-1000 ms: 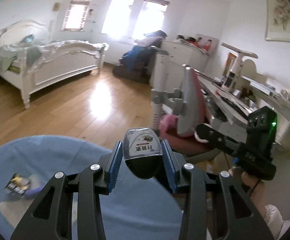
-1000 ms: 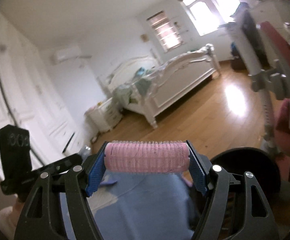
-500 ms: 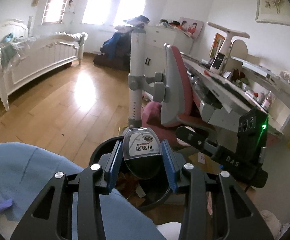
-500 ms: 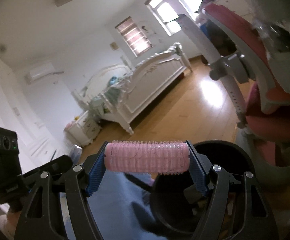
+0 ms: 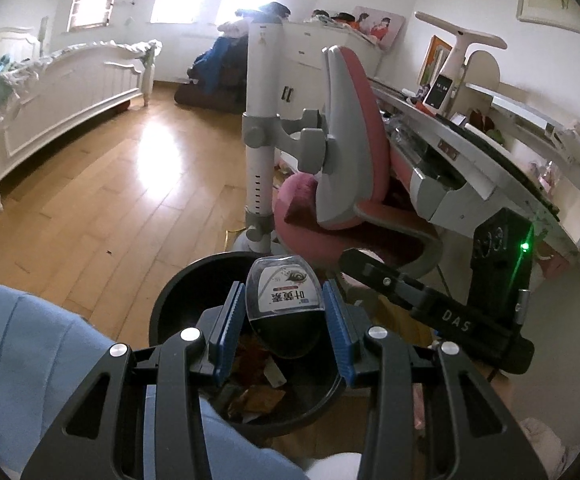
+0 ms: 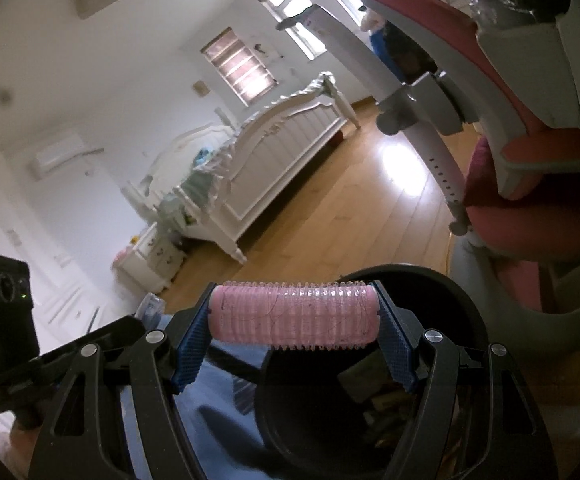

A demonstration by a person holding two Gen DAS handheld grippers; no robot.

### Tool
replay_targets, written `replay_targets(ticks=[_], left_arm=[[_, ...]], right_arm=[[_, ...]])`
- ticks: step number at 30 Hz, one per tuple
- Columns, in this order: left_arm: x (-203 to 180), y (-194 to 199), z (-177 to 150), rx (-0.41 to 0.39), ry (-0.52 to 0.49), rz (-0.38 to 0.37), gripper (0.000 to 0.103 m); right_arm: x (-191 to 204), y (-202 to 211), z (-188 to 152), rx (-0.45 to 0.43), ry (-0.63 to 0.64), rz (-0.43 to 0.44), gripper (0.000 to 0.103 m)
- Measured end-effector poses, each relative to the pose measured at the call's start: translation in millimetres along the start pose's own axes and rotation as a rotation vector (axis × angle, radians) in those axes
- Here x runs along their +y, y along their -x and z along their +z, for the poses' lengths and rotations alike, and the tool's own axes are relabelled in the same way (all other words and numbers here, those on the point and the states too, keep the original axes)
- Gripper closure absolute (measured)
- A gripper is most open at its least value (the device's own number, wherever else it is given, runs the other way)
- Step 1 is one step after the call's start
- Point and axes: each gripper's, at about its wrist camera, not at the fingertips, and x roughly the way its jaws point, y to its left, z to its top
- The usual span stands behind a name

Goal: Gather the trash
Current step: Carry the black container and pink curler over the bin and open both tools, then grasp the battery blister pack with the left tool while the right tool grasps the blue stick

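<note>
Both loads hang over the black trash bin, left gripper clamping a small labelled bottle, right gripper clamping a pink hair roller; next, the fingers should part to drop them.

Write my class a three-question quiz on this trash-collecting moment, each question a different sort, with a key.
1. True or false: the left hand-held gripper holds nothing.
2. What lies between the right hand-held gripper pads?
A. pink hair roller
B. spoon
C. sock
3. Fill in: the black bin below the dark bottle already holds ____.

Key:
1. False; it grips the dark bottle.
2. A
3. trash
</note>
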Motion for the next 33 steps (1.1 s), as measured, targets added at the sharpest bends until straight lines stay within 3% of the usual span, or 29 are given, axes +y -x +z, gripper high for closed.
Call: replay_targets(ticks=[2,4,5,6,13,19,26,33], left_arm=[[0.6,-5.0,1.6,0.002,-0.004,-0.009,0.061],[1.9,-6.2,3.2,0.001,-0.006,-0.005,0.046],[2.9,-4.9,3.4,-0.007,-0.003,0.008,0.028],[3.5,-2.4,3.6,-0.022,-0.002,0.023,0.022],[24.7,31.5,-6.1,-0.027,0.021,0.065,0.022],[66.8,85.2,-29.2,-0.051,0.103,0.147,0.022],[145.1,164.9,-71.4,-0.101,0.245,0.306,0.014],[215.1,196.7,-110.2,0.006,0.273,0.443,0.010]], right_arm=[[-4.5,-3.0,0.9,0.002,-0.008,-0.010,0.030],[-8.8,-5.6,2.2,0.003,-0.018,-0.018,0.023],[-8.8,-5.2,3.0,0.000,-0.021,-0.023,0.020],[-8.0,-5.1,3.2,0.001,-0.022,-0.027,0.018],[10.5,-6.3,-2.4,0.021,-0.015,-0.012,0.017],[67.7,-9.6,-13.0,0.072,0.078,0.050,0.017],[167.8,-32.2,-38.8,0.196,0.313,0.176,0.017],[272.2,-80.9,-87.3,0.413,0.654,0.287,0.036]])
